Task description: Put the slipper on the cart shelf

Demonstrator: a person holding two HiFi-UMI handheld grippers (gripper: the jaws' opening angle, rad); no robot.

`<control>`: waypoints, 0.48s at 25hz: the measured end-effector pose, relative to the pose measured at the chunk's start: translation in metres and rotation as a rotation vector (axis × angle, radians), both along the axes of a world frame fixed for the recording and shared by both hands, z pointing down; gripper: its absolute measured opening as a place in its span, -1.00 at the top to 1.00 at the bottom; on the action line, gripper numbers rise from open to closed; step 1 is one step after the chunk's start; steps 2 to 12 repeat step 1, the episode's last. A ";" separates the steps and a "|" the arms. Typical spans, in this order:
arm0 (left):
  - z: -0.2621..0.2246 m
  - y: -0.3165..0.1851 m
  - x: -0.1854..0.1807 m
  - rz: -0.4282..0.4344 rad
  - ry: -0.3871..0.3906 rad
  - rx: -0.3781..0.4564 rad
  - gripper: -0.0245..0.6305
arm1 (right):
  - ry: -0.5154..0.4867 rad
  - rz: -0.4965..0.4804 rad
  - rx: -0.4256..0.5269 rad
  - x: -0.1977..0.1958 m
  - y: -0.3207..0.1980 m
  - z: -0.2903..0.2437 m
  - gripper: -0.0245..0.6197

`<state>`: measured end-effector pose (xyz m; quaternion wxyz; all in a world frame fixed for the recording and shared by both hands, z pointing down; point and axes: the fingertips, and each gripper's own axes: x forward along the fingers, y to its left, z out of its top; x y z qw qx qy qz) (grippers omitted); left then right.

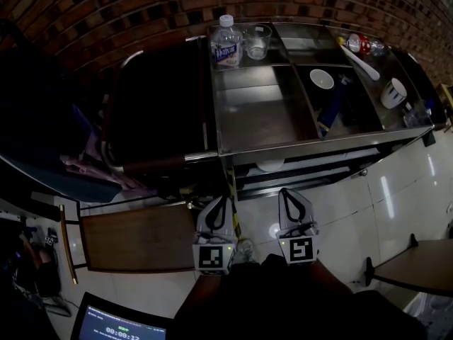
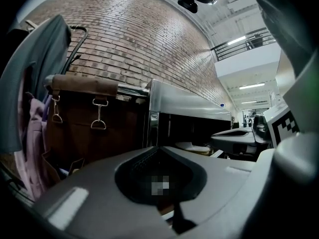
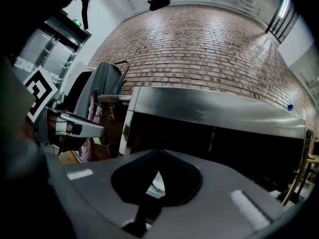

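A pale, flat white slipper (image 1: 271, 165) lies on the lower shelf of the steel cart (image 1: 325, 144), just under the top's front edge. It also shows as a low pale shape on that shelf in the left gripper view (image 2: 194, 147). My left gripper (image 1: 221, 201) and right gripper (image 1: 289, 193) hang side by side over the tiled floor in front of the cart, short of the shelf. Both point at it. The jaws of each meet at the tips with nothing held, seen in the left gripper (image 2: 157, 148) and right gripper (image 3: 158, 153) views.
The cart top holds a water bottle (image 1: 226, 42), a glass (image 1: 257, 41), a white bowl (image 1: 322, 79), a mug (image 1: 393, 92) and a spoon (image 1: 361, 64). A brown bag (image 1: 159, 112) hangs at the cart's left. A wooden seat (image 1: 134, 239) stands left, a table corner (image 1: 417, 261) right.
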<state>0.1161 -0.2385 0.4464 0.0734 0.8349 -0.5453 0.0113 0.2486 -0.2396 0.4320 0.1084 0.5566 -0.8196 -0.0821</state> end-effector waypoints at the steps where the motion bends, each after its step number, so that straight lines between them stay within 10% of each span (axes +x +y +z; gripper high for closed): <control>1: -0.001 0.000 0.001 0.001 -0.004 0.009 0.89 | -0.005 0.000 0.004 0.001 0.000 -0.001 0.92; 12: -0.001 0.000 0.001 0.001 -0.004 0.009 0.89 | -0.005 0.000 0.004 0.001 0.000 -0.001 0.92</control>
